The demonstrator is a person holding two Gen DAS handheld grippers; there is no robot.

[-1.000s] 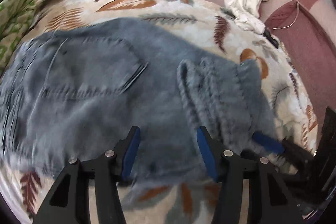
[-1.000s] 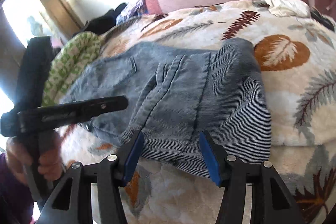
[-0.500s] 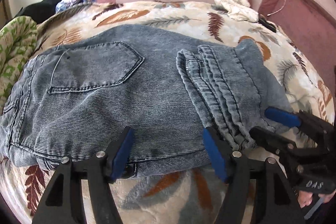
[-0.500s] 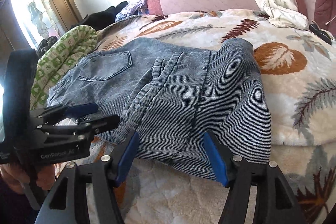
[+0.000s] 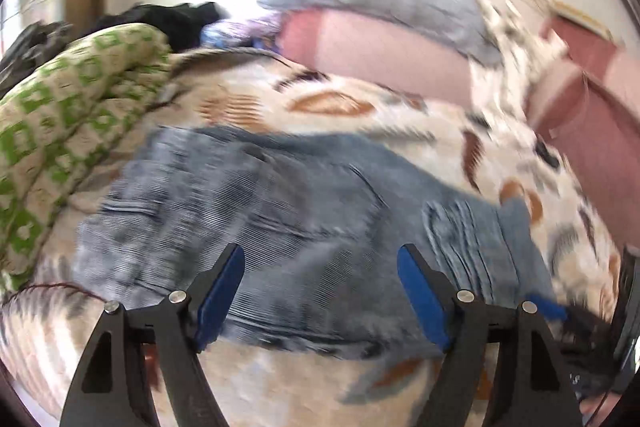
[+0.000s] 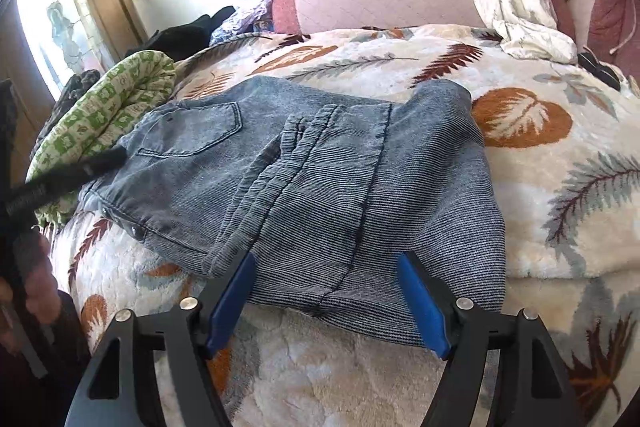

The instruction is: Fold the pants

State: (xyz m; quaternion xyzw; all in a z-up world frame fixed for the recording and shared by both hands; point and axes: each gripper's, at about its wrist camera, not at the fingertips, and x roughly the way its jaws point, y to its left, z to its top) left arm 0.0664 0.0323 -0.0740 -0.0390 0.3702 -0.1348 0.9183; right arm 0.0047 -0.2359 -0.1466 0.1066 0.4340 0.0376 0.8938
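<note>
The pants [image 6: 304, 179] lie mid-frame on the bed [image 6: 540, 187], already folded into a compact stack with the legs doubled over the seat. Both the left claw [image 5: 320, 291] and right claw [image 6: 326, 297] stand apart, empty. Little seems left beyond tidying.

L gripper [image 5: 320, 291] up, off pants [image 6: 320, 179]
</note>
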